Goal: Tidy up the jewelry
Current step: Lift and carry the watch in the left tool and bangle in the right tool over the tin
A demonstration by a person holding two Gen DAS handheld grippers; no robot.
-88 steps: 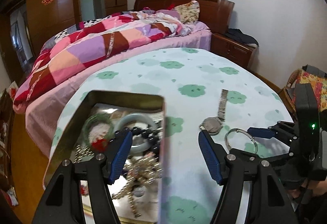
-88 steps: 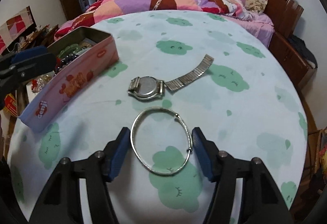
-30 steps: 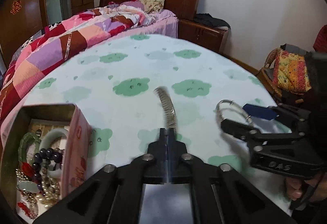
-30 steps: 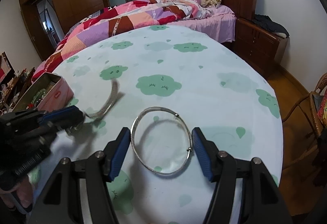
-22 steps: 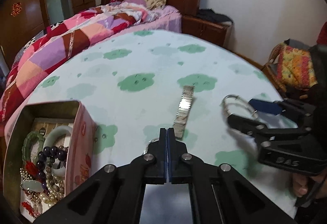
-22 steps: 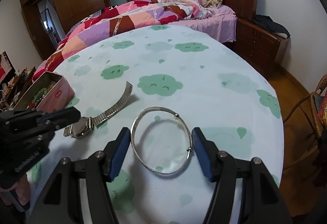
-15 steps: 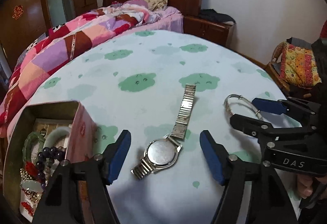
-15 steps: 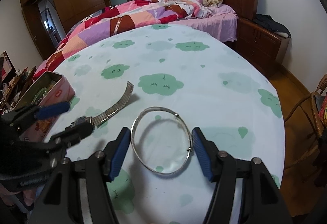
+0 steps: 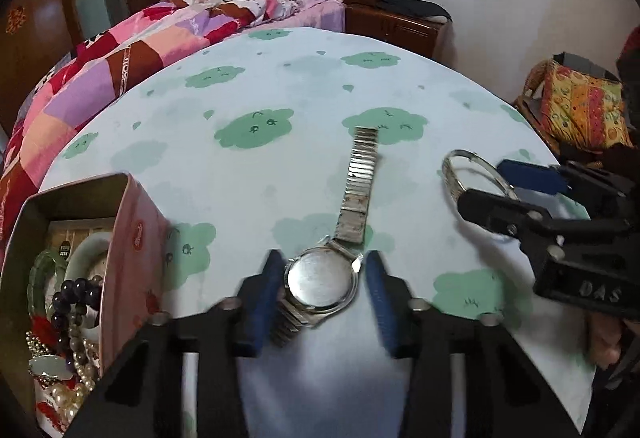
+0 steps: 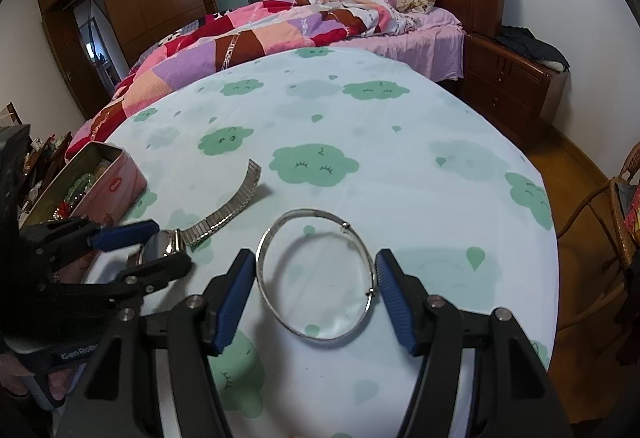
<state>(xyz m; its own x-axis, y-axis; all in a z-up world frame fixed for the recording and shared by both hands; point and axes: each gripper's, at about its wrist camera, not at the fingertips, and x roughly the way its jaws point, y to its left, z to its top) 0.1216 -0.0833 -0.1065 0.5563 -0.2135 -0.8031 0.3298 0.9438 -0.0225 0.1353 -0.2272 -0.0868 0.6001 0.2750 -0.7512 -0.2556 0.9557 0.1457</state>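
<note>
One silver watch (image 9: pixel 322 284) lies face-down, metal band outstretched.

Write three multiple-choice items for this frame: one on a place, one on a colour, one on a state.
1. Where is the watch?
A. in the tin
B. on the tablecloth between the left gripper's fingers
C. on the bed

2. What colour are the gripper pads?
A. blue
B. red
C. yellow

3. How is the right gripper?
A. shut on the bangle
B. open around the bangle
C. holding the watch

Key: B, the case lies between the left gripper pads, outside the pink tin; A, all pads are blue; B, the fingers flank the silver bangle, which lies flat.
</note>
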